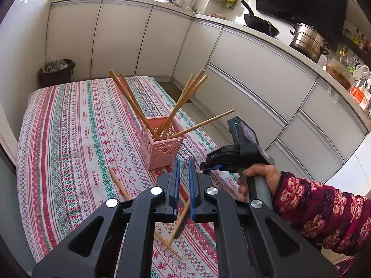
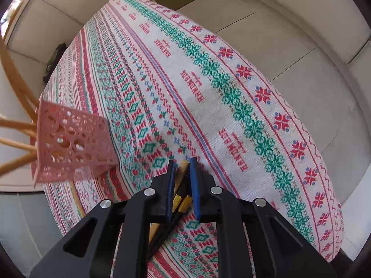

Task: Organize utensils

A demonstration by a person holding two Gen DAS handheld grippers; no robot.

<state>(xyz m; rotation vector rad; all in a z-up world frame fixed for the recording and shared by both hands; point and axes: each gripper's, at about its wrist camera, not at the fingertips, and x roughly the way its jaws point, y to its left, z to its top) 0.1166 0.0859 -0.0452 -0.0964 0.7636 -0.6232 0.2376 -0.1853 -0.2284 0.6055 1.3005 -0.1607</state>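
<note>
A pink openwork basket (image 1: 162,143) stands on the patterned tablecloth (image 1: 69,139) and holds several wooden chopsticks (image 1: 183,99). It also shows at the left of the right wrist view (image 2: 71,143). Loose chopsticks (image 1: 119,183) lie on the cloth near the front. My left gripper (image 1: 184,164) is slightly open above the cloth, with a loose chopstick (image 1: 179,222) lying below its jaws. My right gripper (image 2: 183,164) is shut on a few chopsticks (image 2: 182,173), wooden and black with gold bands. It shows in the left wrist view (image 1: 205,165), just right of the basket.
White cabinets (image 1: 255,74) run along the back and right. The counter holds a black wok (image 1: 259,24), a steel pot (image 1: 307,40) and jars. A dark bin (image 1: 56,71) stands beyond the table's far left corner. Tiled floor (image 2: 289,53) lies beside the table.
</note>
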